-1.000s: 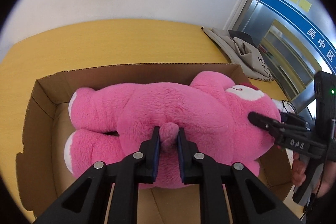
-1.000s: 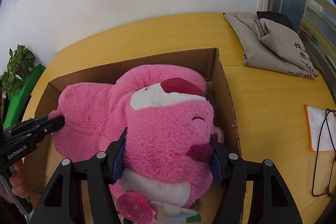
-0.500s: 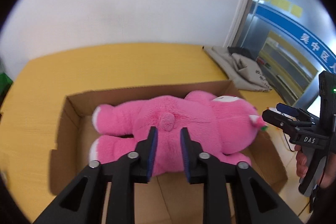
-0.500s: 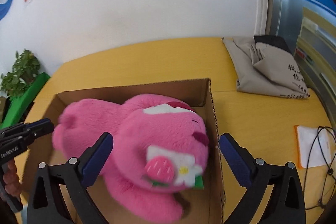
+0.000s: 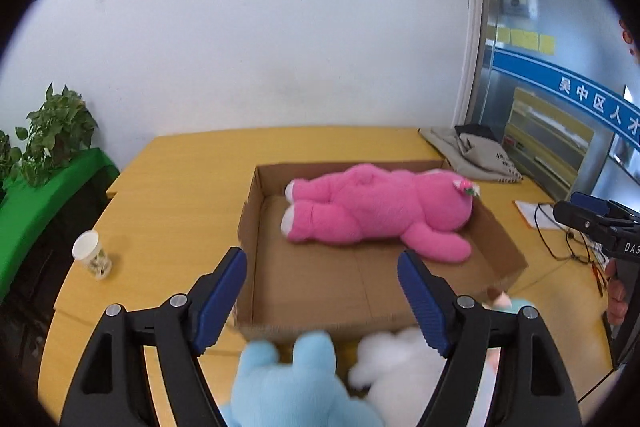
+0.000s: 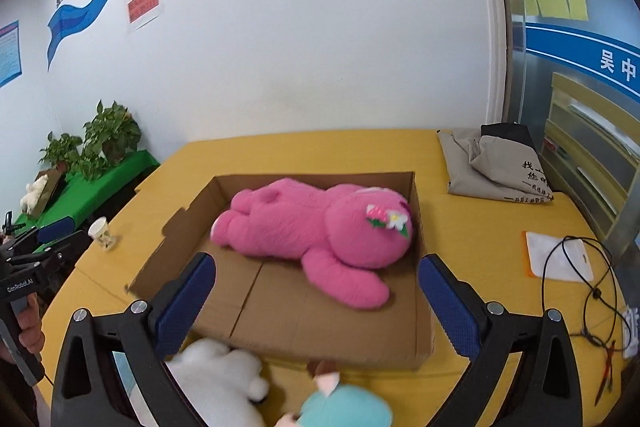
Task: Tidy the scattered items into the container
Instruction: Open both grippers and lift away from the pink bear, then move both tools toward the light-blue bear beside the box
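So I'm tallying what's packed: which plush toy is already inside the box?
The pink plush, lying in the cardboard box; the light blue plush and white plush sit outside.

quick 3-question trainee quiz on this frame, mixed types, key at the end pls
1. True or false: the big pink plush bear lies inside the brown cardboard box.
2. Which soft toys lie outside the box, by its near wall? A) light blue plush and white plush B) only the pink bear C) none
3. Fill in: the left gripper and right gripper both stand ____, with nothing between their pads.

Key: 1 true; 2 A; 3 open
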